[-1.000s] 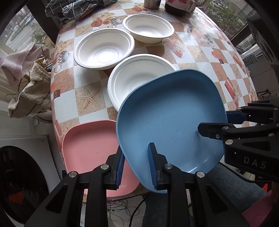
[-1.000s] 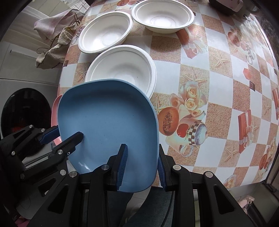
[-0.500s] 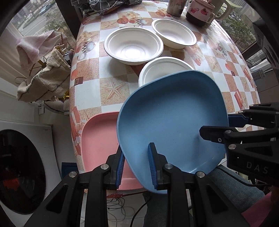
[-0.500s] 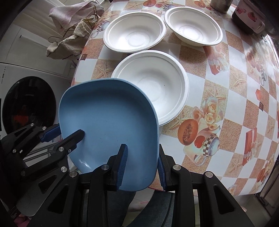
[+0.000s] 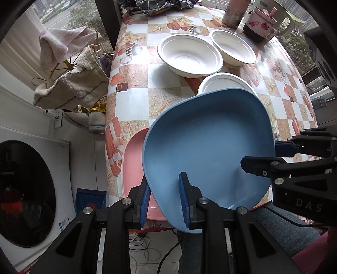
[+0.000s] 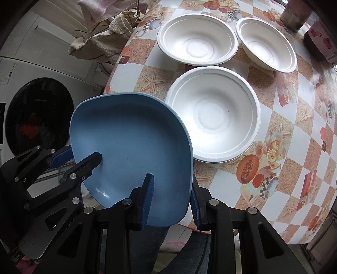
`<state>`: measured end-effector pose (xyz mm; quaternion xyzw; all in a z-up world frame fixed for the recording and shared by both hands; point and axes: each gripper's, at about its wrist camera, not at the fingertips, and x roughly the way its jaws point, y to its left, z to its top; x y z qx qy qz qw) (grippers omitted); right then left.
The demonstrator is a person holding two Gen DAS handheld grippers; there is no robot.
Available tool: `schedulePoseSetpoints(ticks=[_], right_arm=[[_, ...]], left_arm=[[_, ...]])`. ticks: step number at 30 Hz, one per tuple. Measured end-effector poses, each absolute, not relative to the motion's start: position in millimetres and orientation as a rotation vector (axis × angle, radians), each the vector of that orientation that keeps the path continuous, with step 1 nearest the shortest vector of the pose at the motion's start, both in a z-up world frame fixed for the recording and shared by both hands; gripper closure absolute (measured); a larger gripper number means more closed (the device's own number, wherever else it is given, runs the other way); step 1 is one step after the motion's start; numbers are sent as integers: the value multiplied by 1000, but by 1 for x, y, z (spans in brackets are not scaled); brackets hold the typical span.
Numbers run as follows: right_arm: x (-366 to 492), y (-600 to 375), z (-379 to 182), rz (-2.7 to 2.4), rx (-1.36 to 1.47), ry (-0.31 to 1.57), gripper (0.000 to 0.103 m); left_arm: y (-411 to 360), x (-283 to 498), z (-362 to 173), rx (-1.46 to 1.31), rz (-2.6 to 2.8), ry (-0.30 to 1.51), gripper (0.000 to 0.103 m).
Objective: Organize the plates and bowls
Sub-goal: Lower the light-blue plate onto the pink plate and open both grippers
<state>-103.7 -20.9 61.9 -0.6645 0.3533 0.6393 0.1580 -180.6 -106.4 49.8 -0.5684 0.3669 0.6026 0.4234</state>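
A blue plate [image 5: 206, 151] hangs tilted above the table's near edge, held from two sides. My left gripper [image 5: 164, 189] is shut on its near rim, and my right gripper [image 5: 263, 155] clamps the right rim. In the right wrist view my right gripper [image 6: 171, 189] pinches the blue plate [image 6: 130, 143], with my left gripper [image 6: 81, 155] on its left rim. Under it lies a pink plate [image 5: 132, 164], mostly covered. Three white bowls [image 5: 189, 55] [image 5: 232, 47] [image 5: 225, 84] sit beyond, the nearest bowl [image 6: 214, 113] partly behind the blue rim.
The patterned table [image 5: 134, 101] ends at a rounded edge on the left. Towels [image 5: 71, 88] hang on a rack beside it, above a washing machine [image 5: 25, 181]. A metal cup [image 5: 234, 12], a strawberry mug [image 5: 260, 23] and a kettle stand at the far side. A person's legs are below.
Both grippers have carried the blue plate sideways to the left, so it now covers more of the pink plate. Both wrists have rolled, and the bowls have slid right in view.
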Motion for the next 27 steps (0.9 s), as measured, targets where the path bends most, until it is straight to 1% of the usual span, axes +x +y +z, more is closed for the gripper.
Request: schedulePoseSetpoints(ticks=[8,20,21,23,25,27], right_arm=[[-123,-41,45,1843,-1995,1030,67],[-133,-50,12,1772,-2026,1230,67],[-132,-49,11,1769,-2021,1247,67],[-131,-48,10,1771,-2006,1279,67],[-133,-49,9,1783,-1998,1300,67],[-133,-49,9,1787,-1997,1307,67]], left_arm=[[-124,-197,41,-1471,1532,947,75],[-124,-213,31,-1467,1555,997,75],[-123,-213,31,-1465,1555,998,73],[-121,-214,29,-1462,1560,1001,66],[-121,-214,29,-1470,1561,996,54],[-122,-214,30,-1463,1569,990,45]])
